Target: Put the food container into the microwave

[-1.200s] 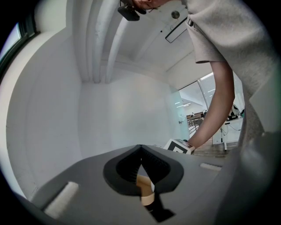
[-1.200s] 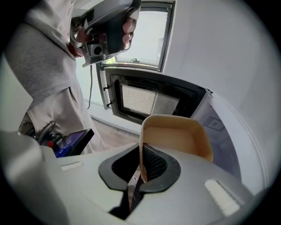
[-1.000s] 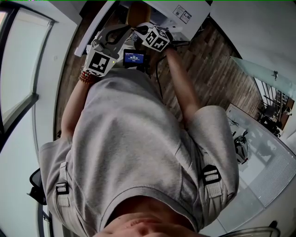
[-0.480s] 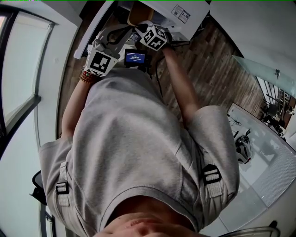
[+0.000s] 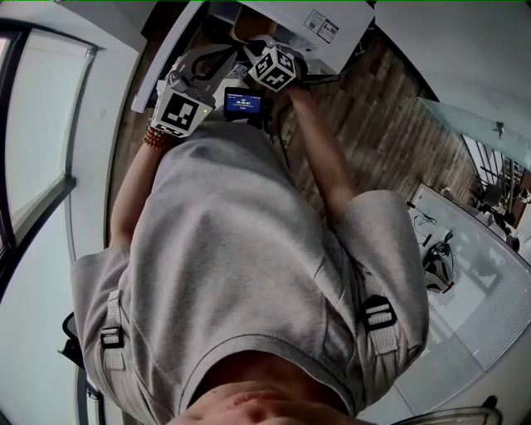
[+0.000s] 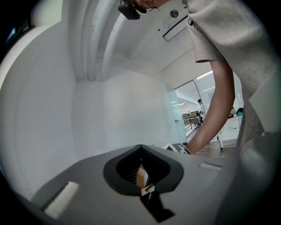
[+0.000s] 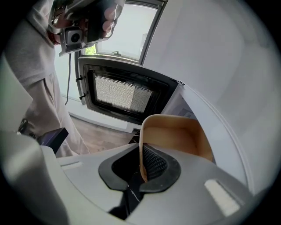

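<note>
In the right gripper view my right gripper (image 7: 141, 163) is shut on the thin rim of a tan food container (image 7: 175, 137), whose open bowl hangs just beyond the jaws. Past it stands the white microwave (image 7: 193, 105) with its dark, mesh-windowed door (image 7: 125, 94) swung open. From the head view the container (image 5: 241, 31) shows as a tan patch at the microwave (image 5: 311, 23) opening, beyond the right gripper (image 5: 272, 66). My left gripper (image 5: 181, 112) hovers to its left. Its jaws (image 6: 141, 176) are pressed together facing a white wall, with only a tan sliver in the slit.
A person's grey shirt (image 5: 241, 274) fills most of the head view. Wood floor (image 5: 390, 116) lies to the right, a window frame (image 5: 50, 183) to the left. The other gripper (image 7: 83, 22) is visible at the top left of the right gripper view.
The right gripper and the container have edged slightly forward toward the microwave opening. The left gripper has hardly moved.
</note>
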`<action>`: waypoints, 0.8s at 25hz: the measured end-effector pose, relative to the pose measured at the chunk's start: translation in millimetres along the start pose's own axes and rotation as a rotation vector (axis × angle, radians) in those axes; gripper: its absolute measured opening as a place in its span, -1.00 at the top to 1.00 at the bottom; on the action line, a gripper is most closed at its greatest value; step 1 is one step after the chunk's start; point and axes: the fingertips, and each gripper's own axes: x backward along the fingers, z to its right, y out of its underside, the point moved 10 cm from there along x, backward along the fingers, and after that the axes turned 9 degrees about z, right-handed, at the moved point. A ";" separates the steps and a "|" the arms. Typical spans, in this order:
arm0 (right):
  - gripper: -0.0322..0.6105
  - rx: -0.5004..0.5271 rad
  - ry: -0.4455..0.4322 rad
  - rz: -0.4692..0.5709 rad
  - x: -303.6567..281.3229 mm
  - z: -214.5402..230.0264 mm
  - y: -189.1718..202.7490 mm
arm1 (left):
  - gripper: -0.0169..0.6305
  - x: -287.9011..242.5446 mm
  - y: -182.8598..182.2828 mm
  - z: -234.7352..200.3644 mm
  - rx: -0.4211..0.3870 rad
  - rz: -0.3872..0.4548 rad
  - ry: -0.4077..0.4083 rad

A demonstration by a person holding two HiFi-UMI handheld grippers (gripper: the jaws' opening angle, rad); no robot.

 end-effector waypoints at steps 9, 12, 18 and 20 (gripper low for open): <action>0.81 -0.006 0.076 -0.038 -6.9 12.0 4.5 | 0.95 -11.0 3.7 -9.7 -0.010 -0.002 0.009; 0.81 -0.007 0.106 -0.048 -8.9 15.3 3.9 | 0.95 -14.9 4.8 -13.1 -0.014 -0.003 0.012; 0.81 0.035 0.179 -0.096 -16.0 21.9 4.4 | 0.95 -25.3 6.3 -17.9 -0.012 0.002 0.023; 0.81 0.025 0.192 -0.105 -19.5 23.8 5.6 | 0.95 -28.9 6.9 -18.8 -0.013 0.006 0.028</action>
